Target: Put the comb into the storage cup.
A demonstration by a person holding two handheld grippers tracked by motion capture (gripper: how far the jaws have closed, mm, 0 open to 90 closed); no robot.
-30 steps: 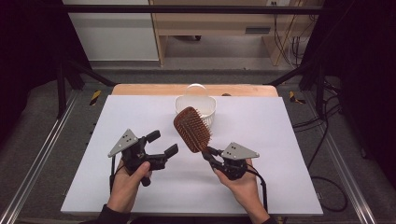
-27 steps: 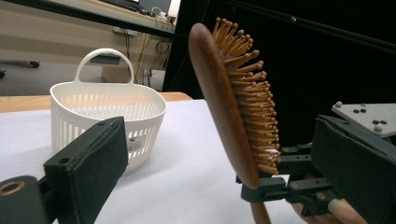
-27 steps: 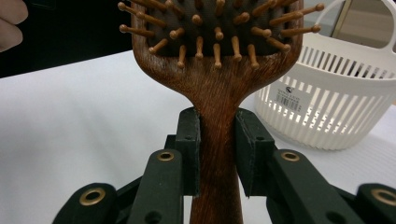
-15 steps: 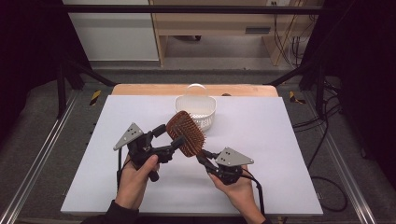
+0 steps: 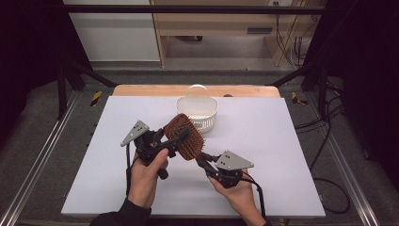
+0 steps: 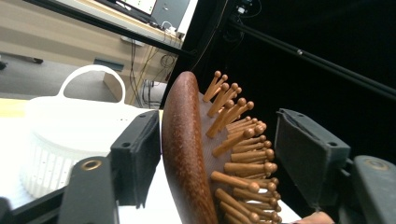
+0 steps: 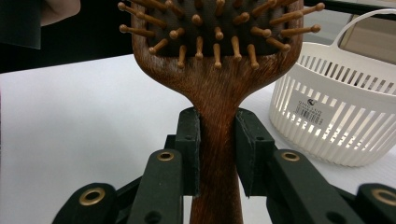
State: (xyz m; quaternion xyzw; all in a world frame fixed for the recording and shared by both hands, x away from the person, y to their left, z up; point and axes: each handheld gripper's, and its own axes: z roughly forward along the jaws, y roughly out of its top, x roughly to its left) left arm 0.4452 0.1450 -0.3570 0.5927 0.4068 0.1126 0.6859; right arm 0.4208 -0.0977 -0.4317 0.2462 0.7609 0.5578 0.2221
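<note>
Right gripper view: right gripper point(image 7: 217, 154) clamped on handle of brown wooden paddle hairbrush point(image 7: 217, 70), held above table. Left gripper point(image 6: 210, 158) wide, jaws straddling brush head, back near one pad, pins facing other. White slatted plastic basket point(image 5: 197, 112) just beyond; label unreadable.

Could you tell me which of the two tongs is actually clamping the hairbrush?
The right tongs, shut on the hairbrush handle; the left tongs stand open around its head.
</note>
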